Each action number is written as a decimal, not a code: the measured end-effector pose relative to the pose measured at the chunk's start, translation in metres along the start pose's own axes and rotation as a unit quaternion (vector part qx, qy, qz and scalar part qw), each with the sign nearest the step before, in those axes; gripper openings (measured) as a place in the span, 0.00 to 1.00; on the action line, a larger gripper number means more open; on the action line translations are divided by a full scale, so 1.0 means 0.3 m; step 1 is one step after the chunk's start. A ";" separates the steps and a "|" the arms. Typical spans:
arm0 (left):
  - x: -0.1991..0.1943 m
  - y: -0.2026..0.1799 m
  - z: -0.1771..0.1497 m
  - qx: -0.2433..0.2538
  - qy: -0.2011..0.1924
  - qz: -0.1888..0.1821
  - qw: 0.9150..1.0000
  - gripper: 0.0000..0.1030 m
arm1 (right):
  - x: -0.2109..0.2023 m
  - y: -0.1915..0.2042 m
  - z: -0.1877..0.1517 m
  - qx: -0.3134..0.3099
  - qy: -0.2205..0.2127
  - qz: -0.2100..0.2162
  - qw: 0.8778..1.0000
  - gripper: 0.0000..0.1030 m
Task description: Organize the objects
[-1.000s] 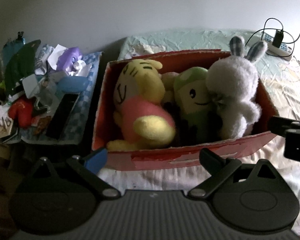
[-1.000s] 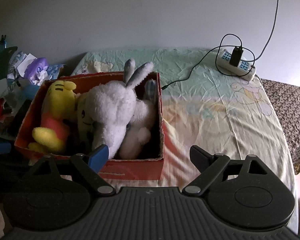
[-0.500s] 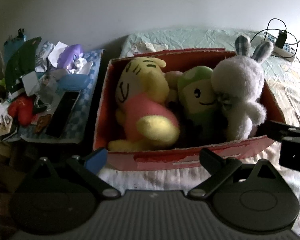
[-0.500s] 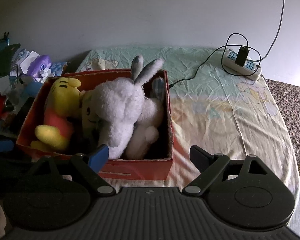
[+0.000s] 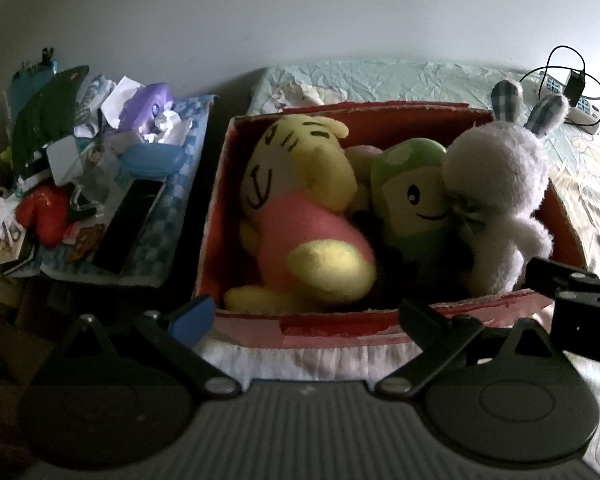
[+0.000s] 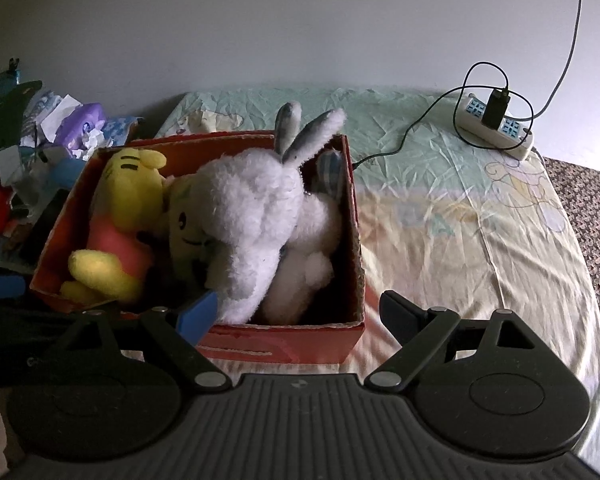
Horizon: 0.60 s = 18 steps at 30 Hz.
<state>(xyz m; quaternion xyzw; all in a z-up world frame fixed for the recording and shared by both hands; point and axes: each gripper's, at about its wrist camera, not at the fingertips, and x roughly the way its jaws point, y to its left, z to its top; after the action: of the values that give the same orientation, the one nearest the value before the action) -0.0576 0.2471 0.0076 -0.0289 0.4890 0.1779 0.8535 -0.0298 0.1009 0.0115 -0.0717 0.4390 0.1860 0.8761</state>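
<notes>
Pale crumpled bedsheet [image 6: 440, 200] is carrying the red cardboard box [image 6: 284, 340], centre-left, packed with plush toys, the white fluffy rabbit [image 6: 252, 224] leaning out. Both our grippers, left [image 5: 306, 316] and right [image 6: 298, 310], are gaping empty; probably we should be nudging the rabbit down gently.

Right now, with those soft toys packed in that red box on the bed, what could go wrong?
The white rabbit rises above the red box rim, so it could tip out if bumped. The box sits on a soft bed sheet near its edge, so a push may slide it. Both sets of jaws are open, holding nothing, so nothing steadies the box.
</notes>
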 end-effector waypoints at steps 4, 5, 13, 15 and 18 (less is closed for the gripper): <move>0.004 -0.005 0.003 0.003 -0.003 0.003 1.000 0.96 | 0.005 -0.003 0.004 0.003 -0.001 0.001 1.000 0.87; 0.005 -0.007 0.004 0.005 -0.004 0.001 1.000 0.96 | 0.006 -0.003 0.005 0.004 0.000 0.002 1.000 0.87; 0.018 -0.005 0.012 0.002 -0.005 0.000 1.000 0.96 | 0.018 -0.001 0.009 0.004 0.003 0.001 1.000 0.87; 0.021 -0.004 0.011 0.001 -0.004 0.000 1.000 0.96 | 0.022 0.002 0.008 0.004 0.005 0.001 1.000 0.87; 0.027 -0.001 0.012 -0.001 -0.003 -0.002 1.000 0.96 | 0.026 0.003 0.009 0.003 0.006 0.000 1.000 0.87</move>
<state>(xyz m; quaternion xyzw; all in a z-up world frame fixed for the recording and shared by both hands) -0.0509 0.2498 0.0026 -0.0295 0.4860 0.1770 0.8553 -0.0239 0.1046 0.0069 -0.0703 0.4452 0.1844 0.8734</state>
